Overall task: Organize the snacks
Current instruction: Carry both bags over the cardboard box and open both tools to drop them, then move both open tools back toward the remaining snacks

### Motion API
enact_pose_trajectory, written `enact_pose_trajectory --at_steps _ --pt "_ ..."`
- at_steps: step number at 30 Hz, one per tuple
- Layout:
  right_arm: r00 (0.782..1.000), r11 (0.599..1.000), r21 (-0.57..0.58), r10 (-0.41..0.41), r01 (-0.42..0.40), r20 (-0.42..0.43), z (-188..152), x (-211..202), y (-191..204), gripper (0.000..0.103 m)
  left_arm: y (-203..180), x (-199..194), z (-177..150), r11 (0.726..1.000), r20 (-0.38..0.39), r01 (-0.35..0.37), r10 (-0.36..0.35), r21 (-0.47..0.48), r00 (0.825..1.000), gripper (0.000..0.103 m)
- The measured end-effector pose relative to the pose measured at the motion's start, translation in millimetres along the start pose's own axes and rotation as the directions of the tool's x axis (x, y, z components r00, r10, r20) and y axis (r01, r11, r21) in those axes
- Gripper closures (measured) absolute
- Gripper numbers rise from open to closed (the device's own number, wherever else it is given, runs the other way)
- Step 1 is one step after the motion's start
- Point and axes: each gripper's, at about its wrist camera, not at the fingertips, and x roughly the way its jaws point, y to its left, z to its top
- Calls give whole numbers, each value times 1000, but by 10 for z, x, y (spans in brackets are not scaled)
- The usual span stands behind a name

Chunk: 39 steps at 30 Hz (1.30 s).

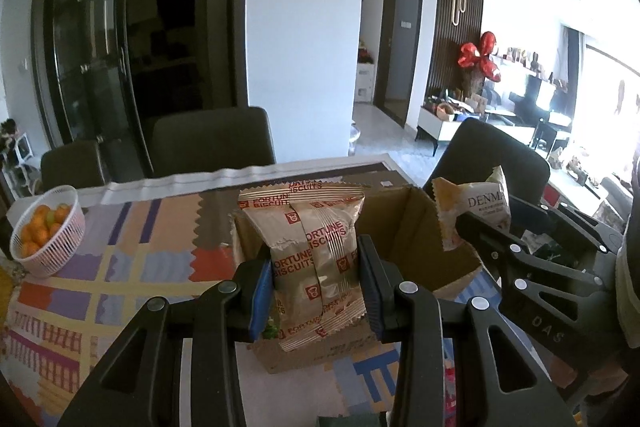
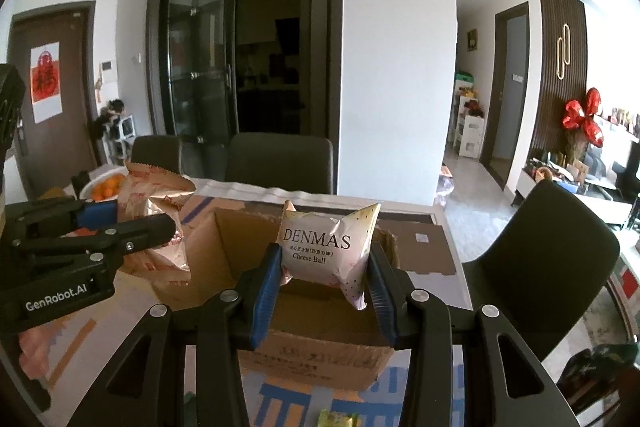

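Observation:
My left gripper (image 1: 318, 291) is shut on a tan Fortune Biscuits pack (image 1: 316, 247) and holds it upright over the open cardboard box (image 1: 404, 227). My right gripper (image 2: 326, 287) is shut on a white Denmas Cheese Ball pack (image 2: 326, 247), held above the same box (image 2: 224, 251). The right gripper also shows in the left wrist view (image 1: 492, 231) with its pack (image 1: 476, 211), at the box's right side. The left gripper shows in the right wrist view (image 2: 132, 231) with the biscuit pack (image 2: 156, 203), at the box's left side.
The box stands on a table with a patterned cloth (image 1: 120, 251). A white basket of oranges (image 1: 48, 231) sits at the table's far left. Dark chairs (image 1: 212, 143) stand behind the table, one (image 2: 548, 267) at its right. A small green packet (image 2: 338, 419) lies near the front edge.

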Motion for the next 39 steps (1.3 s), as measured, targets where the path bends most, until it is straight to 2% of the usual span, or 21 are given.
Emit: enact_pose_trajectory --at_steps 8,10,11,14,16,19,29,39 --pt "998 1000 18 -1 2 -64 -1 308 -77 60 7 426 11 999 -92 20 -23 -30 996 64" --pt "997 1000 22 -3 4 -79 -18 390 -95 59 -1 475 -12 1000 -107 -5 2 -24 994 59" --pt "997 1000 27 -3 5 -83 -20 416 -109 57 -4 477 -24 1000 -109 -18 16 -21 994 50" --pt "996 998 49 -23 27 -90 -47 443 -138 45 0 396 -77 999 -90 -29 27 -16 996 39" --pt "996 998 50 -31 36 -87 -41 437 -155 40 -21 317 -112 999 -81 -38 37 -5 996 38" --pt "996 998 43 -38 41 -76 -93 333 -140 40 -45 189 -164 999 -64 -35 36 6 997 35" --pt "999 998 53 -13 15 -53 -244 -110 -92 40 -270 -273 -362 997 -14 10 -9 70 1000 35" --pt "997 998 58 -31 36 -76 -522 -438 -117 40 -551 -523 -671 985 3 37 -38 169 999 35"
